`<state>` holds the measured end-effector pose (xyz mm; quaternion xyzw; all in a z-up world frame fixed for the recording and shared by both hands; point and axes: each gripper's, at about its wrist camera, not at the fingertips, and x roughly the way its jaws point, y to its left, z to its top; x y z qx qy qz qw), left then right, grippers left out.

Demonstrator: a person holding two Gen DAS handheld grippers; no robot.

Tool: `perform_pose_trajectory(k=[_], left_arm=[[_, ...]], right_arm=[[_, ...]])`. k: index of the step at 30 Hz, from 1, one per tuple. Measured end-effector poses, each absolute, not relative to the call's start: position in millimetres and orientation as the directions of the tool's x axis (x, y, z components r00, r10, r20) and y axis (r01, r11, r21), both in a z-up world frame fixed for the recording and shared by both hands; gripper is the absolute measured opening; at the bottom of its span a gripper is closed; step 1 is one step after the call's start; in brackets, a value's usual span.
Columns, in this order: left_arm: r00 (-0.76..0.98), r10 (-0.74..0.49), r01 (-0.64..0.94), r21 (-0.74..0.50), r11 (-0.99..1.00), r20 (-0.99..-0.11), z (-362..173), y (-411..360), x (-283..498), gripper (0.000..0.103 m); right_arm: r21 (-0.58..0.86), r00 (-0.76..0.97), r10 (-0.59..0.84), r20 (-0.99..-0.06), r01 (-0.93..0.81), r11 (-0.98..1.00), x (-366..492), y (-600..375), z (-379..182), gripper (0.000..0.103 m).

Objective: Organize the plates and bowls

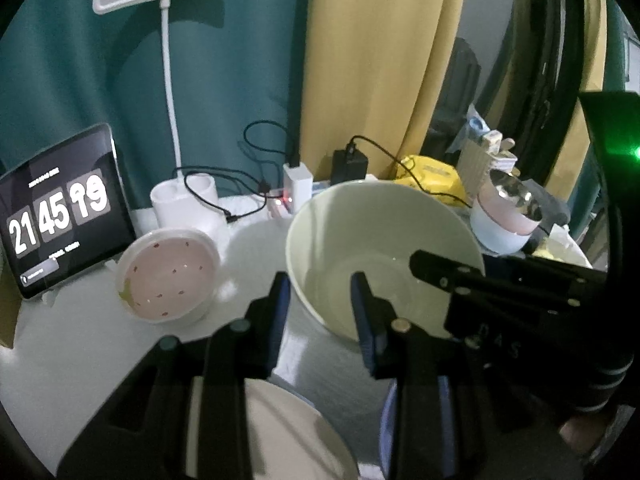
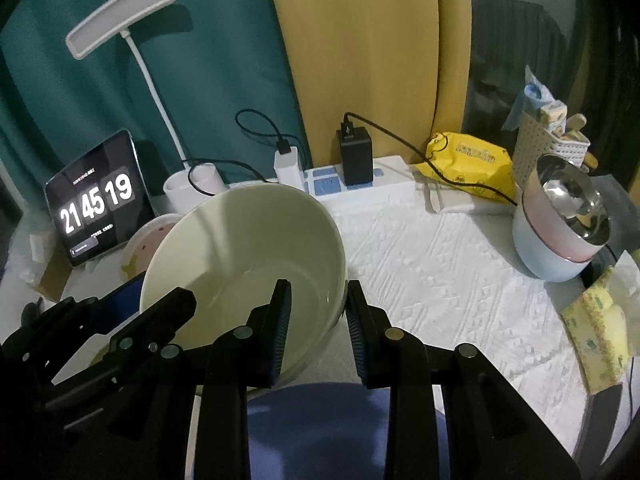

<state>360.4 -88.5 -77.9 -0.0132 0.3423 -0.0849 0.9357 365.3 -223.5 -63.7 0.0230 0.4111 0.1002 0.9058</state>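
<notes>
Gripping opposite sides of the cream bowl, the left gripper and right gripper each clamp its rim, holding it tilted above the white tablecloth, just beside the pink dotted bowl.

We counted: two grippers, left gripper and right gripper. Loose bowls, two: cream bowl, pink dotted bowl. Nested bowl stack, one; we could not tell its exact count. Plates, one: cream plate. One tablet clock, one desk lamp, two chargers, white charger and black charger.
</notes>
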Motion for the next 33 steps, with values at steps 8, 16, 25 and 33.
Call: perform_pose_trajectory(k=[8,16,25,33], left_arm=[[0.763,-0.178,0.162,-0.083,0.983,-0.621,-65.3,-91.2,342.2,0.032],[0.77,-0.19,0.178,-0.08,0.981,-0.609,-57.4,-97.8,325.4,0.032],[0.767,-0.203,0.199,-0.074,0.977,-0.608,-55.6,-108.4,307.3,0.032],[0.752,-0.213,0.221,-0.066,0.973,-0.624,-64.0,-122.0,295.2,0.032]], right_arm=[[0.123,0.662,0.198,-0.723,-0.158,0.98,348.2,-228.3,-50.7,0.03],[0.123,0.678,0.191,-0.709,-0.148,0.981,328.7,-234.8,-42.1,0.03],[0.127,0.688,0.183,-0.702,-0.133,0.983,309.1,-244.0,-38.7,0.03],[0.134,0.682,0.172,-0.711,-0.109,0.985,292.1,-255.4,-45.6,0.03]])
